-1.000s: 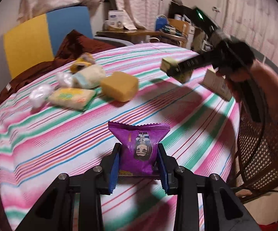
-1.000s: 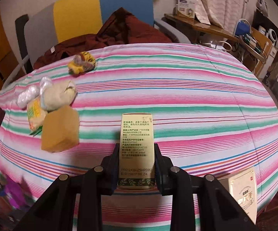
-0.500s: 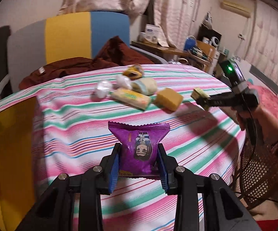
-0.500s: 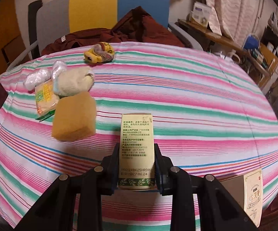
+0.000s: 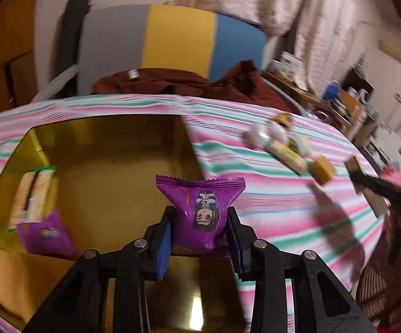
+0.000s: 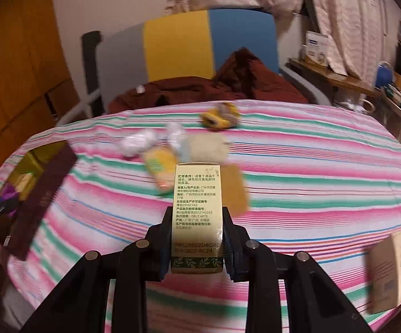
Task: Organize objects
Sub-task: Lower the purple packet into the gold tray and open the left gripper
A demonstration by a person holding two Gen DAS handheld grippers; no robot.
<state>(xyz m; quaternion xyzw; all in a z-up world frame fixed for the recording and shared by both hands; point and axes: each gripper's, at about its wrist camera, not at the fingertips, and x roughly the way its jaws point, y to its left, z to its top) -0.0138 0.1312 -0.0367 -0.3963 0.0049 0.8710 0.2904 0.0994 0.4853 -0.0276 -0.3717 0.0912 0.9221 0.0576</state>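
Note:
My left gripper [image 5: 200, 222] is shut on a purple snack packet [image 5: 201, 211] and holds it over the near edge of an open gold box [image 5: 111, 144]. The box holds another purple packet [image 5: 43, 234] and a cracker pack [image 5: 31, 191]. My right gripper [image 6: 197, 222] is shut on a small yellow-green carton [image 6: 197, 211], held above the striped tablecloth [image 6: 311, 172]. The right gripper with its carton shows at the right of the left wrist view [image 5: 367, 177]. The gold box shows at the left of the right wrist view [image 6: 31, 163].
Loose snacks lie mid-table: a tan block [image 5: 322, 169], a yellow-green pack [image 6: 160, 166], a beige bun [image 6: 207, 147], white wrapped pieces [image 6: 139, 144], a yellow item [image 6: 219, 116]. A tan carton [image 6: 391, 272] stands near the right edge. A chair with dark red cloth [image 6: 200, 86] is behind the table.
My left gripper has swung left with the purple packet, bringing the gold box under it. My right gripper has shifted left with the carton; the snacks sit closer to centre.

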